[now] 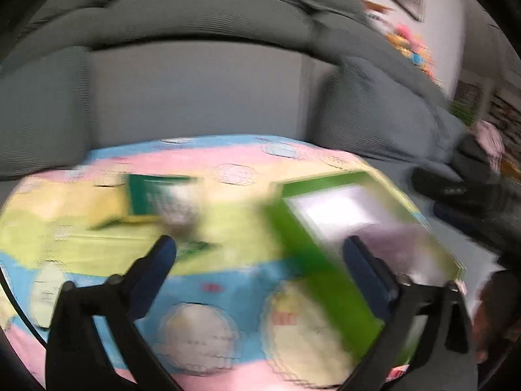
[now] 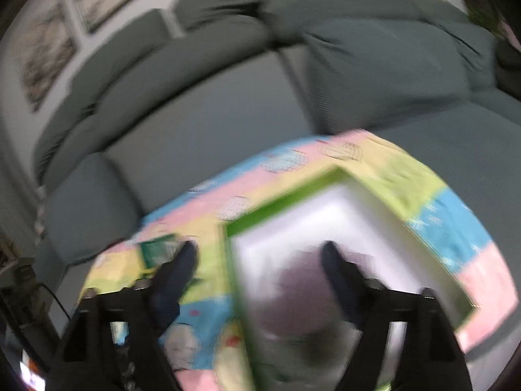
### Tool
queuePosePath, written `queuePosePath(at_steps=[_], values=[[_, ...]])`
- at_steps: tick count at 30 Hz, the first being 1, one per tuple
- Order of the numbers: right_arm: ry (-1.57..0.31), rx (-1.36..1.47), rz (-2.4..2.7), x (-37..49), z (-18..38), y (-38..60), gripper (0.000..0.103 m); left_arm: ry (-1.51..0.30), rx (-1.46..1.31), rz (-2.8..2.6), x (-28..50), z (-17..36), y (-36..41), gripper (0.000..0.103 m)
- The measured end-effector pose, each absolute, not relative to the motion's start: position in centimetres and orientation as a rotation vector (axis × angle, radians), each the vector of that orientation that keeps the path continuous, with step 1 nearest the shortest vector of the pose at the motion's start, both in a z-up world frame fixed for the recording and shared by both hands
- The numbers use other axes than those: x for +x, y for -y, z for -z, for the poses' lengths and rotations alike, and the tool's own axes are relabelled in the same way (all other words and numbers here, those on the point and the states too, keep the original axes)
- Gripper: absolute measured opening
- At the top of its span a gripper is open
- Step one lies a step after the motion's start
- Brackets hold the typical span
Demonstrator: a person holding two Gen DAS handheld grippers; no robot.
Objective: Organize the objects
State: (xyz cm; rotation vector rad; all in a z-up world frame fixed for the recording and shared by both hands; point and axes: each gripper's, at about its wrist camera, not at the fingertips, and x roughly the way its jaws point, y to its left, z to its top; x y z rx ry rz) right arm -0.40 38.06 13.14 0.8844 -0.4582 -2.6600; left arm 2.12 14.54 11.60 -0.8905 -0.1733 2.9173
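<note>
Both views are smeared by motion. A pastel mat (image 1: 208, 159) in pink, blue and yellow lies on a grey sofa seat. On its right stands a bright green box (image 1: 325, 182) with a white inside. A small dark green packet (image 1: 146, 195) lies to the left of it. My left gripper (image 1: 260, 247) hangs open over the mat, its right finger in front of the box, with nothing between the pads. My right gripper (image 2: 259, 254) is open above the green box (image 2: 293, 195). A blurred purple-grey thing (image 2: 293, 293) lies in the box below it, and the packet (image 2: 156, 251) is by the left finger.
The grey sofa backrest (image 1: 195, 91) and cushions (image 2: 374, 65) close off the far side. Dark objects (image 1: 436, 185) lie on the seat to the right of the mat. Framed pictures (image 2: 42, 55) hang on the wall. The mat's edge (image 2: 456, 228) falls off onto the seat.
</note>
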Motion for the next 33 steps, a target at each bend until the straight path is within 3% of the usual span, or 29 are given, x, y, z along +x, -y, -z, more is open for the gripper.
queuePosePath(at_steps=[1,6,16,22,33], values=[[0.435,0.846,2.633,-0.3,-13.4,-36.5,0.096,0.175,-0.921,-2.952,1.8,-11.2,-12.8,0.102],[0.261,0.856,2.532,-1.3,-12.1,-27.5,0.097,0.202,-1.129,-3.044,0.2,-7.7,-5.1,0.102],[-0.124,1.207,2.508,-7.1,-0.9,-19.2,0.097,0.198,-1.376,-2.885,-4.9,0.0,-0.2,0.102],[-0.167,1.244,2.477,-8.8,1.4,-19.7,0.103,0.164,-1.428,-2.892,-5.3,0.8,-0.3,0.103],[-0.218,1.239,2.483,-8.3,1.7,-19.1,0.103,0.159,-1.434,-2.888,-5.5,0.6,-0.7,0.102]])
